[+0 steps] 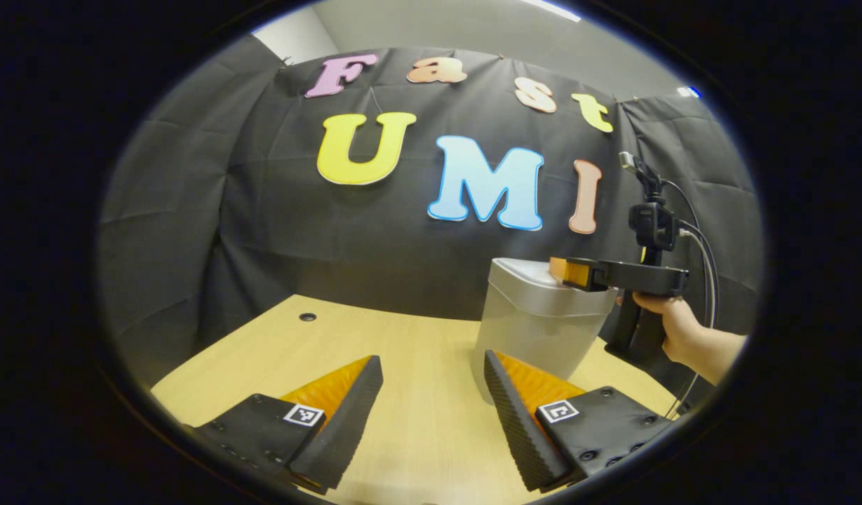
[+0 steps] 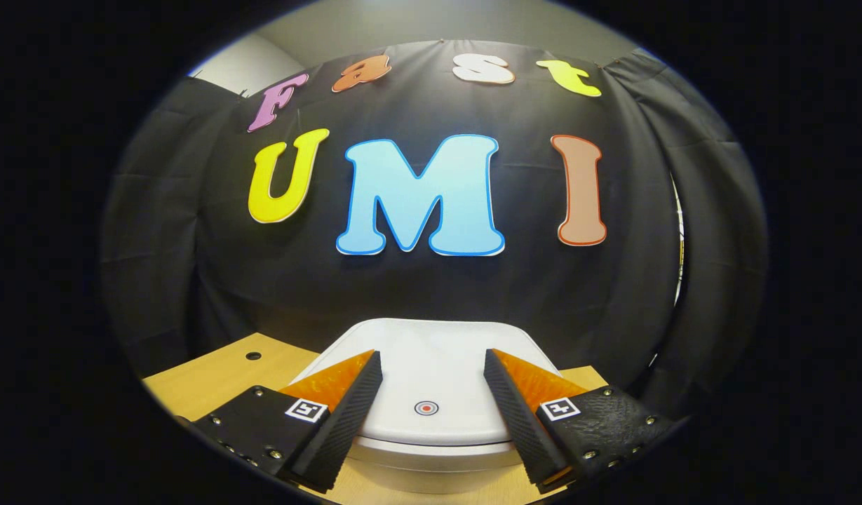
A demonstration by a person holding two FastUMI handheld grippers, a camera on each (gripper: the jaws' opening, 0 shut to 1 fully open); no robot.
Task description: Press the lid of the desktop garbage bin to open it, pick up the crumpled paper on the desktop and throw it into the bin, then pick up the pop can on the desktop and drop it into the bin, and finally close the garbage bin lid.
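Your right gripper [image 2: 433,414] hovered over the grey plastic desktop bin [image 1: 536,330], jaws wide apart w/ nothing held, lid [image 2: 431,372] down. Left gripper [image 1: 433,414], jaws equally spread & empty, hung above the light wooden table [image 1: 416,351] beside it.

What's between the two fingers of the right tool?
In the right gripper view, the bin's closed white lid with its round button mark lies below the open right tool.

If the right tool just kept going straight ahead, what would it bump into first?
Probably the bin's white lid, right beneath and ahead of the open right tool; if it skimmed over that, the black cloth wall behind. Depth is unclear.
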